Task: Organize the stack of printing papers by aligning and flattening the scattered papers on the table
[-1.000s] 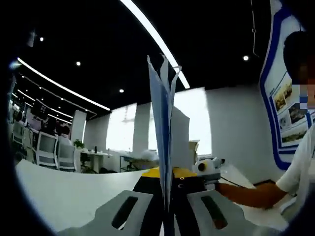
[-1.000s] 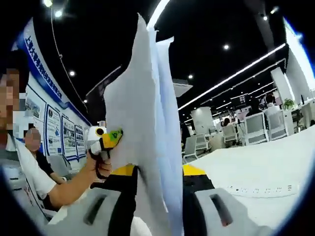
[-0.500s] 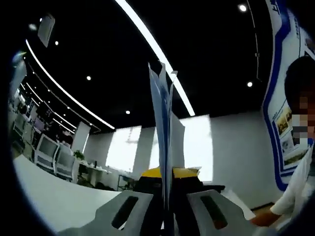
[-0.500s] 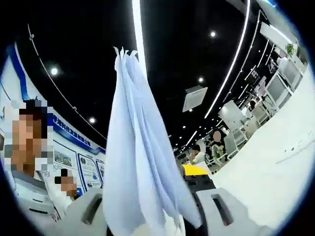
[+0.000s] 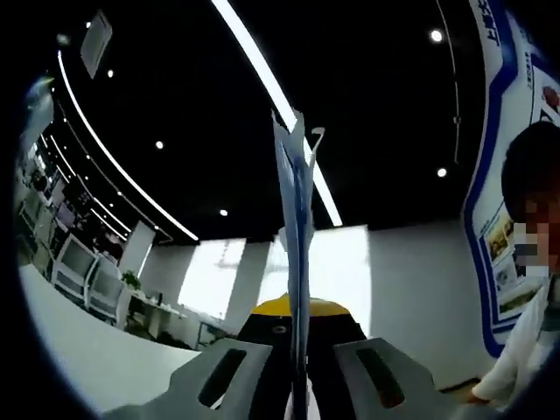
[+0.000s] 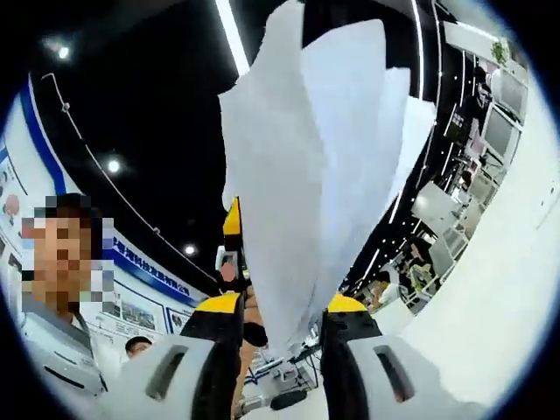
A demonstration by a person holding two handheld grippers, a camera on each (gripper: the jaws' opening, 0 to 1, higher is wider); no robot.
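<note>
A stack of white printing papers (image 5: 295,262) stands edge-on between my left gripper's (image 5: 296,372) jaws, which are shut on its lower edge. The sheets rise toward the dark ceiling with uneven top corners. In the right gripper view the same papers (image 6: 306,175) fan out wide and fill the middle, held by my right gripper (image 6: 278,359), whose jaws are shut on their lower part. The other gripper (image 6: 232,236) with its yellow body shows behind the sheets, held by a hand. The white table (image 5: 79,350) lies low in both views.
A person in a white shirt (image 6: 52,350) stands close at the left of the right gripper view and at the right edge (image 5: 525,350) of the left gripper view. Office chairs and desks (image 5: 87,280) stand far off. A blue-bordered wall display (image 5: 499,227) is behind.
Both grippers have tilted further upward with the papers, so more ceiling shows. In the right gripper view the sheets have turned from edge-on to fanned flat toward the camera.
</note>
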